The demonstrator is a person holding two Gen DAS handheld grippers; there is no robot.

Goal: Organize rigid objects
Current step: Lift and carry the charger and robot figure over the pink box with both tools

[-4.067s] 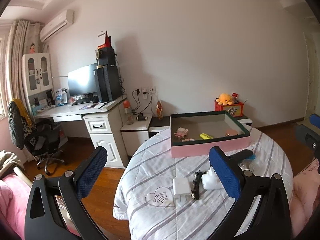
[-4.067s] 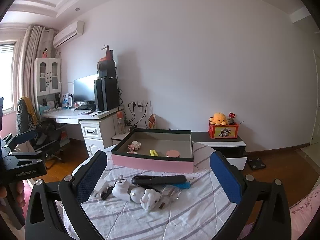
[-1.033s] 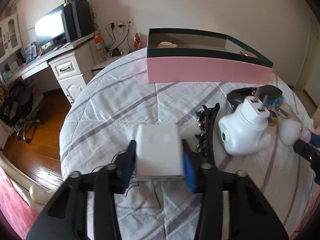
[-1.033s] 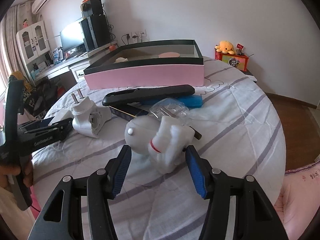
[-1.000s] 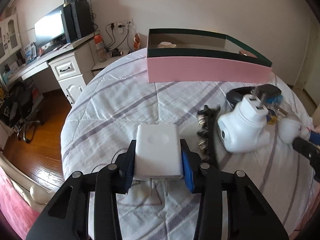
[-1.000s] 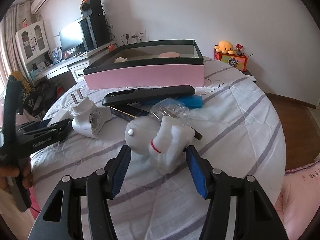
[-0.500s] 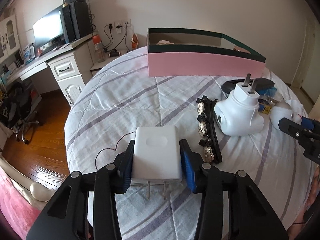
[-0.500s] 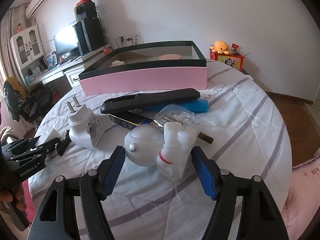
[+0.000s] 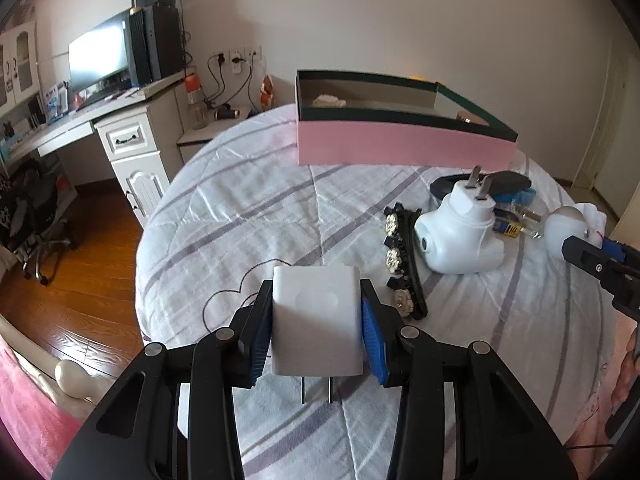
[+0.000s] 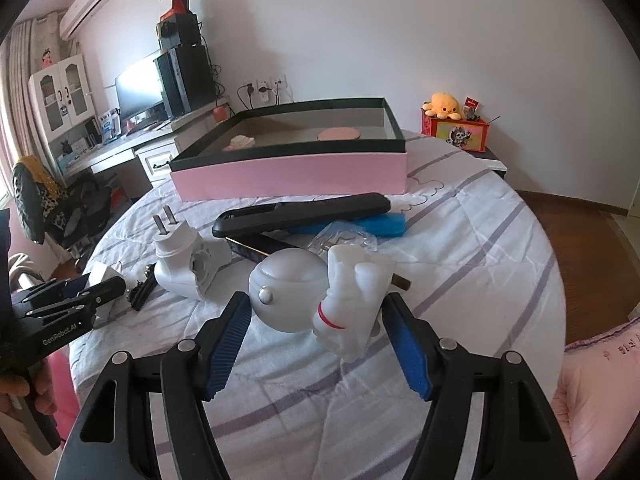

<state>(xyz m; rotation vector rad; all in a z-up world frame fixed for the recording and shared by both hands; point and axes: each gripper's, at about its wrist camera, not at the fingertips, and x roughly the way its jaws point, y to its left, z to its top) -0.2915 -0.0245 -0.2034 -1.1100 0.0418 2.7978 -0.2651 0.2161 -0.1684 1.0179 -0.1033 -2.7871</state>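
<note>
My left gripper (image 9: pixel 317 322) is shut on a white square plug adapter (image 9: pixel 316 320), held just above the striped cloth with its prongs pointing toward me. The pink box (image 9: pixel 404 148) with a dark rim stands at the far side of the round table. My right gripper (image 10: pixel 318 334) is open, its jaws on either side of a white astronaut figure (image 10: pixel 316 292) with a grey helmet, the pads close to it. The left gripper (image 10: pixel 76 300) shows at the left in the right wrist view. The right gripper (image 9: pixel 596 264) shows at the right in the left wrist view.
A white rounded plug device (image 9: pixel 460 232) and a black hair clip (image 9: pixel 402 260) lie right of my left gripper. A black remote (image 10: pixel 300 212), a blue item (image 10: pixel 380 224) and a clear packet (image 10: pixel 344 240) lie behind the figure. A desk (image 9: pixel 100 128) stands beyond the table's left edge.
My left gripper closed on the plug adapter and has lifted it slightly off the cloth. My right gripper moved in around the astronaut figure and its jaws have opened a little wider.
</note>
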